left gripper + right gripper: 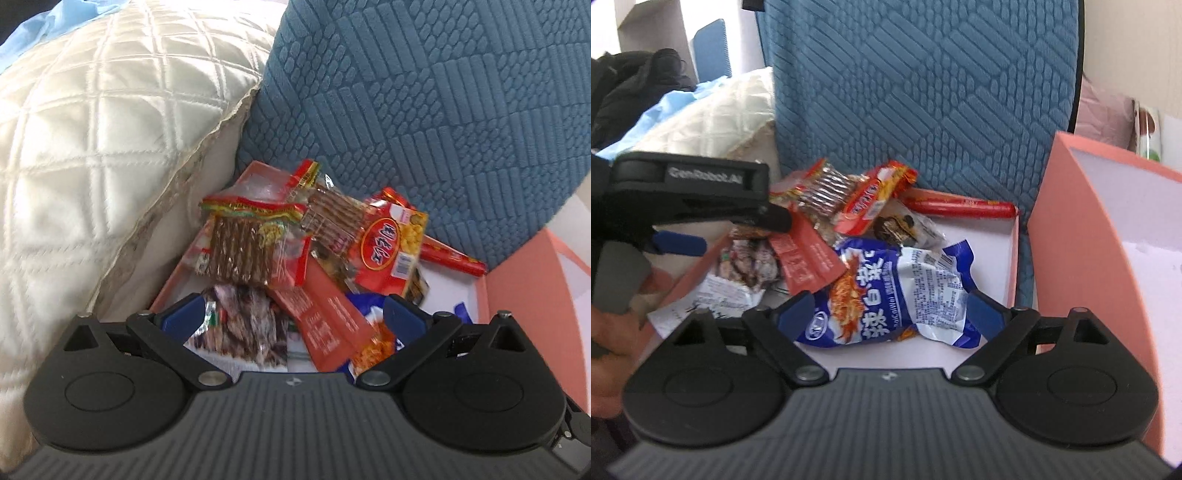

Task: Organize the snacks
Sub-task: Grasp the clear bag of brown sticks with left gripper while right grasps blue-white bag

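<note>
A pink box (1015, 254) with a white inside holds a loose pile of snack packets. In the right wrist view, a blue-and-white packet (905, 291) lies between the spread blue pads of my right gripper (892, 314); the pads stand at its edges without squeezing it. My left gripper (293, 314) is open over the box's left side, above a silvery brown packet (240, 328) and an orange sachet (328, 325). Farther back lie a brown-stick packet (240, 251), a red corn packet (391, 247) and a red sausage (454, 258). The left gripper (735, 232) also shows in the right wrist view.
A blue textured cushion (923, 92) stands right behind the box, and a white quilted pillow (92, 147) presses against its left side. The box's pink lid (1108, 240) stands upright on the right. A person's hand (613, 295) holds the left gripper.
</note>
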Available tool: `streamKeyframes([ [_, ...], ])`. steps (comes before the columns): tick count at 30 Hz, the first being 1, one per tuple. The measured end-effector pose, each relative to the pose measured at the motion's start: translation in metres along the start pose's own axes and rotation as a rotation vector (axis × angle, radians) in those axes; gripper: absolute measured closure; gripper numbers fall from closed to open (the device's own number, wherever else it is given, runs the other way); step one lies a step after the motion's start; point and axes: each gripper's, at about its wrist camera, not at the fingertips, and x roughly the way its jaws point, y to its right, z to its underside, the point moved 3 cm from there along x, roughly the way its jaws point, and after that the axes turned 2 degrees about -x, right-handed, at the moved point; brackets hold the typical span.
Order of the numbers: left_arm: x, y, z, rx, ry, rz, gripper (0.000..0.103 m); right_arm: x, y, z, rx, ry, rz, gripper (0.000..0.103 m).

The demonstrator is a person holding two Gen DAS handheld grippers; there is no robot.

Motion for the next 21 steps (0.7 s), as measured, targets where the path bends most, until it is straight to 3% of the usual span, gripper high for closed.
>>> streamKeyframes([
  [4,0.017,0.001,-0.006,0.036,-0.001,-0.037,0.001,0.012,0.005,-0.003,0.039,-0.018,0.012,0.012],
  [12,0.032,0.005,-0.010,0.121,0.022,-0.087,0.001,0.039,-0.001,-0.023,-0.071,0.050,0.100,0.012],
  [21,0.044,0.005,-0.009,0.208,0.035,-0.170,0.014,0.081,-0.004,-0.017,-0.121,-0.063,0.078,0.011],
])
